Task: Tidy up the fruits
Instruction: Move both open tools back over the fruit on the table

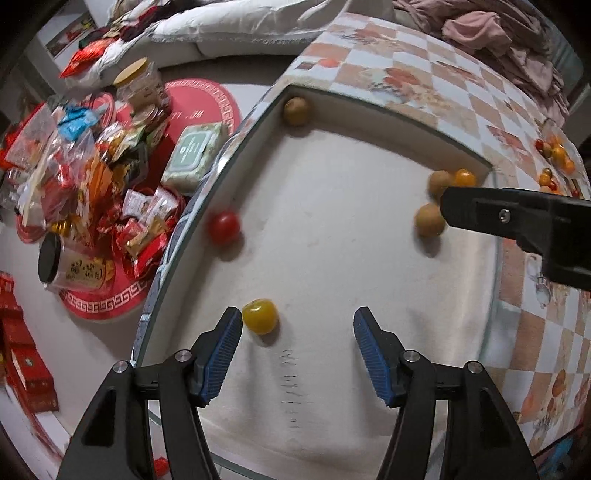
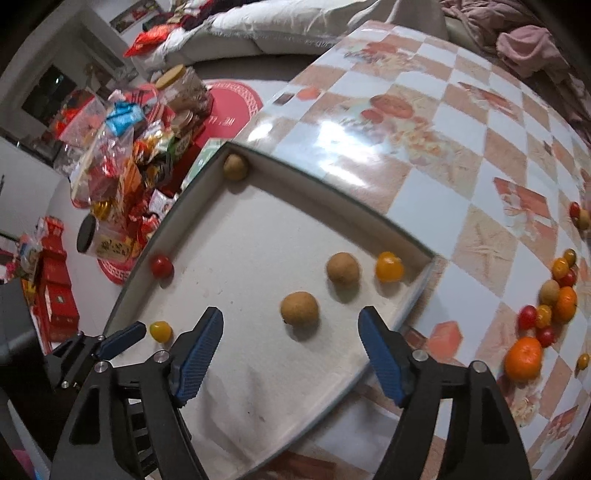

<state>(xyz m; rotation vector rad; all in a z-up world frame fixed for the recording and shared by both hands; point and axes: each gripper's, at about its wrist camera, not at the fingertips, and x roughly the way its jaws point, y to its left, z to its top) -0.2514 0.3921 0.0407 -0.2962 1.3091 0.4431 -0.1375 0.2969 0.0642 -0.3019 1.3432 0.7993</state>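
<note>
A shallow white-lined tray (image 1: 332,229) (image 2: 258,251) sits on the checkered table. My left gripper (image 1: 297,325) is open above the tray, with a yellow tomato (image 1: 259,315) lying just beside its left pad, untouched. My right gripper (image 2: 291,325) is open too; a brown round fruit (image 2: 299,308) lies on the tray floor between its fingers, clear of both pads. The tray also holds a red tomato (image 1: 223,227) (image 2: 161,266), a second brown fruit (image 2: 342,268), an orange-yellow tomato (image 2: 389,266) and a brown fruit in the far corner (image 2: 235,167).
Several loose tomatoes, brown fruits and mandarins (image 2: 523,359) lie in a heap (image 2: 554,295) on the table to the tray's right. Left of the table, snack bags and jars (image 1: 92,177) pile on a red mat. Cushions and pink cloth (image 1: 480,29) lie beyond.
</note>
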